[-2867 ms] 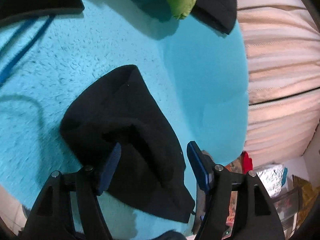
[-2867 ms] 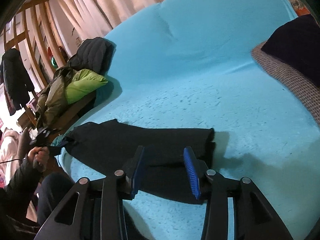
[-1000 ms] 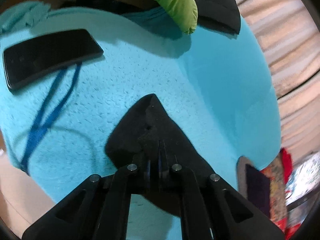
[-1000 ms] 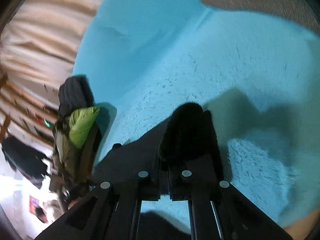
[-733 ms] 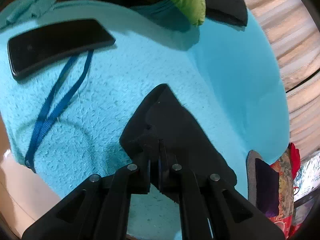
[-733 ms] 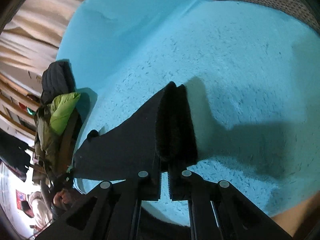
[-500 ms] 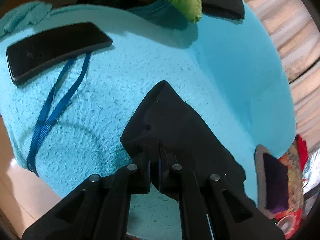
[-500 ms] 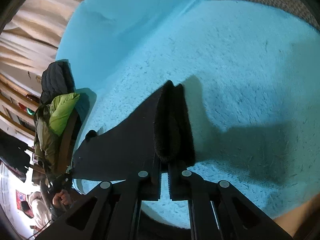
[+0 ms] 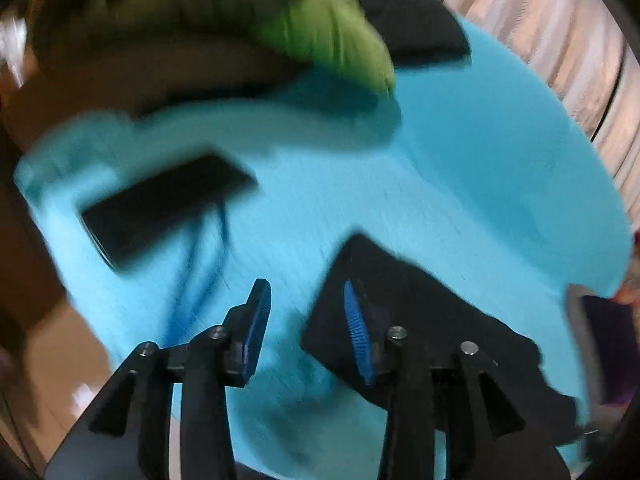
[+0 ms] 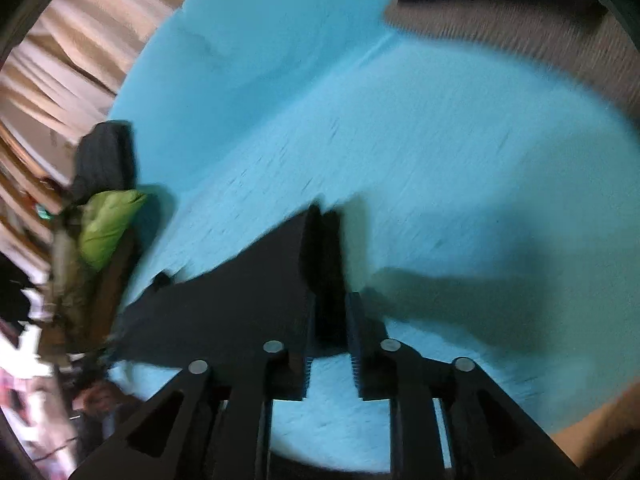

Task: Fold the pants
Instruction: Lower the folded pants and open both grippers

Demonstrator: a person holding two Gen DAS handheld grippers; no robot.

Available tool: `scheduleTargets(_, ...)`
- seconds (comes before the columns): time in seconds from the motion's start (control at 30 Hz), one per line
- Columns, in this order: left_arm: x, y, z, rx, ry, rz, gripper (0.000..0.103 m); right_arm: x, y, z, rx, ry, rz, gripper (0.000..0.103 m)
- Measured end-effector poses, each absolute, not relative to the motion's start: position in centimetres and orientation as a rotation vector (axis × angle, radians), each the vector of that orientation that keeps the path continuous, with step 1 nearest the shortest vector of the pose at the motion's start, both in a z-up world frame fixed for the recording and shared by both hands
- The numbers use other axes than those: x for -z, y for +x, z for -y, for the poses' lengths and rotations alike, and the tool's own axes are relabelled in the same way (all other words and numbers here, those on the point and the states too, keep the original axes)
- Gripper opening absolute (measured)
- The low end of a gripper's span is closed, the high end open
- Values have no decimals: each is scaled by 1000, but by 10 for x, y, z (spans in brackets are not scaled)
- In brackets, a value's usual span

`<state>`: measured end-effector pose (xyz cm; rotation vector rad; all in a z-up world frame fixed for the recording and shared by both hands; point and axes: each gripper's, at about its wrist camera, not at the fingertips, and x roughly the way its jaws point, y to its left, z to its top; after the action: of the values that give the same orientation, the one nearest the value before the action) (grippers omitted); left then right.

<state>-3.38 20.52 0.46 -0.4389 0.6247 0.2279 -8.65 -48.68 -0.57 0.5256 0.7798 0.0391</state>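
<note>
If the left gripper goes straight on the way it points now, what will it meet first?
Probably the bare turquoise bed cover: the open left gripper points just beside the black pants. The blur leaves the depth uncertain.

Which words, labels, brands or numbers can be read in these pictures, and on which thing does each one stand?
None can be read.
Phone: dark face, blurred, no text shows.
Pants: plain black, no label shows.
Left gripper and right gripper: no markings show.
Clutter at the left edge of the right wrist view is too blurred to tell.
</note>
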Motion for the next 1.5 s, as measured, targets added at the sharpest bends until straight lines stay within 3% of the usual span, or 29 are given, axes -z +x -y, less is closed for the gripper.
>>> scheduleTargets(0.07, -19, -37, -191, -224, -342, -555, 38, -14, -90, 477, -16, 423, -708, 19)
scheduleTargets(0.13, -25, -27, -168, -89, -253, -542, 44, -29, -82, 451, -78, 299, -668, 27)
scheduleTargets(0.2, -19, -9, -151, 30, -218, -593, 44, -32, -69, 426, -160, 213, -678, 31)
scheduleTargets(0.37, 15, 49, -142, -18, -167, -759, 44, -9, -29, 394, -177, 69, -714, 29)
scheduleTargets(0.5, 29, 77, -170, -79, -289, -823, 46, 31, -2, 419, -138, 112, -795, 25)
scheduleTargets(0.6, 32, 88, -163, -111, -226, -842, 51, 33, 0, 417, -142, 84, -794, 25)
scheduleTargets(0.9, 29, 82, -170, -101, -287, -833, 50, 23, -4, 425, -137, 143, -791, 25)
scheduleTargets(0.93, 23, 79, -169, -128, -284, -836, 50, 17, -3, 423, -122, 137, -791, 29)
scheduleTargets(1.07, -15, 67, -140, -107, -227, -772, 48, -40, -1, 365, -339, 69, -652, 31)
scheduleTargets(1.13, -28, 70, -113, -35, -206, -767, 50, -49, 11, 314, -546, -3, -677, 35)
scheduleTargets(1.23, -24, 70, -69, 52, -236, -796, 52, -40, 24, 231, -766, -185, -697, 32)
scheduleTargets(1.4, 30, 63, -43, 47, -184, -814, 52, 1, 58, 158, -808, -382, -813, 28)
scheduleTargets(1.5, 29, 71, -43, 38, -204, -829, 54, 18, 78, 164, -795, -294, -891, 24)
